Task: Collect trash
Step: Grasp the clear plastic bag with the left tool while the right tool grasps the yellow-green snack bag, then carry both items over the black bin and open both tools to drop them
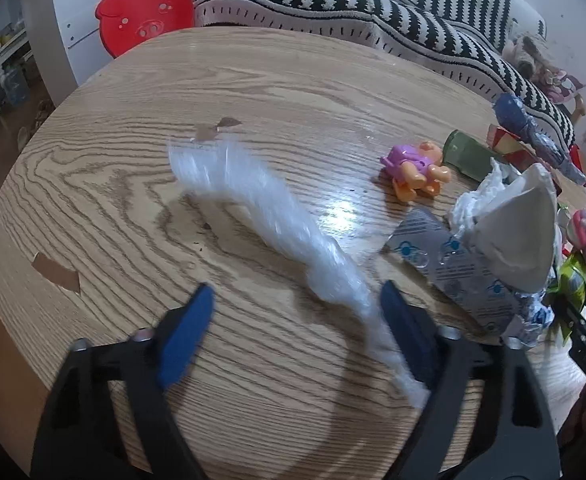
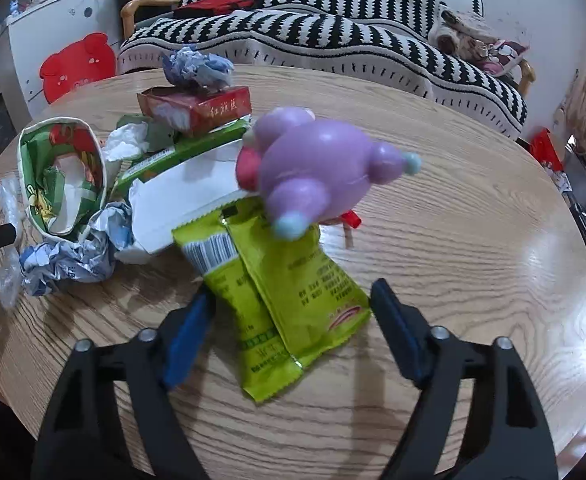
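In the left wrist view a clear crumpled plastic wrap (image 1: 261,208), blurred, lies on the round wooden table (image 1: 133,184) and runs back against the right finger of my open left gripper (image 1: 297,304). A trash pile sits at the right: a silver printed wrapper (image 1: 453,268), white paper (image 1: 513,224). In the right wrist view a green snack packet (image 2: 285,284) lies between the fingers of my open right gripper (image 2: 293,300), untouched by the pads. A purple toy (image 2: 321,172) rests on the packet's far end. Behind lie a paper cup (image 2: 61,176), crumpled paper (image 2: 69,256) and a red box (image 2: 197,110).
A pink and orange toy figure (image 1: 413,168) and a green box (image 1: 467,156) lie at the right of the table. Two brown paper scraps (image 1: 57,272) lie on the wood. A striped sofa (image 2: 333,36) and a red pig-shaped stool (image 1: 145,12) stand behind the table.
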